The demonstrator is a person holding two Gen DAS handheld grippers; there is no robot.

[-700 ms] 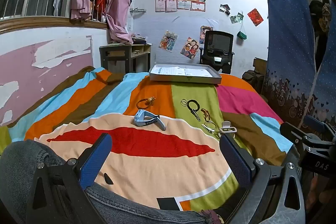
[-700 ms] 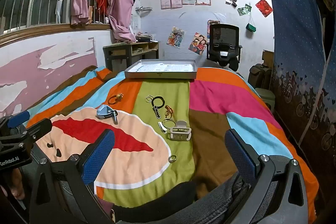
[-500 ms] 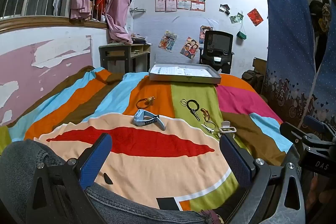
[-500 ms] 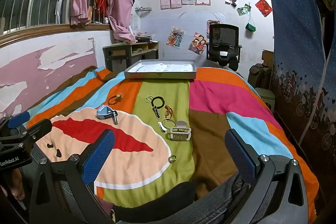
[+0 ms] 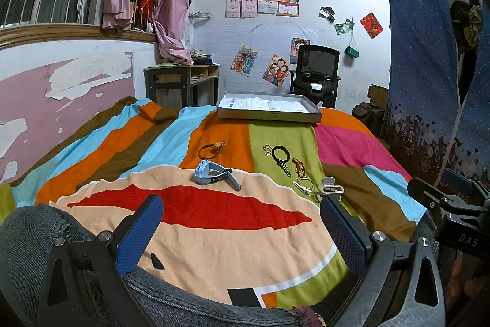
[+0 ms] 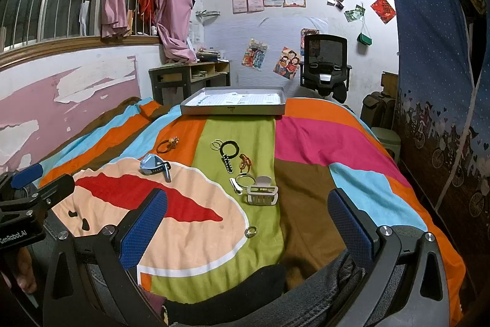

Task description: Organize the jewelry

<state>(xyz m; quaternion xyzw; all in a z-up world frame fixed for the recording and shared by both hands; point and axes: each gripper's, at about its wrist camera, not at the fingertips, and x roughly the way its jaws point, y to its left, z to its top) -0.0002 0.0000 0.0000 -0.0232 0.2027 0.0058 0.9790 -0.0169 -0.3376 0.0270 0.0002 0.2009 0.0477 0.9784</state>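
Note:
Jewelry lies spread on a striped bedspread: a blue watch (image 5: 212, 176) (image 6: 154, 164), an orange hair tie (image 5: 211, 148) (image 6: 167, 144), a black ring with a strap (image 5: 281, 159) (image 6: 229, 153), a white claw clip (image 6: 261, 192) (image 5: 330, 189), a small silver ring (image 6: 250, 231). A shallow grey box (image 5: 269, 110) (image 6: 232, 105) sits at the bed's far end. My left gripper (image 5: 242, 227) and right gripper (image 6: 248, 230) both stand open and hold nothing, low over the person's jeans-clad knees, short of the items.
A pink and white wall (image 5: 61, 81) runs along the left of the bed. A desk (image 5: 180, 81) and a black office chair (image 5: 317, 72) stand behind it. A blue curtain (image 6: 441, 81) hangs on the right. A green stool (image 6: 387, 140) stands beside the bed.

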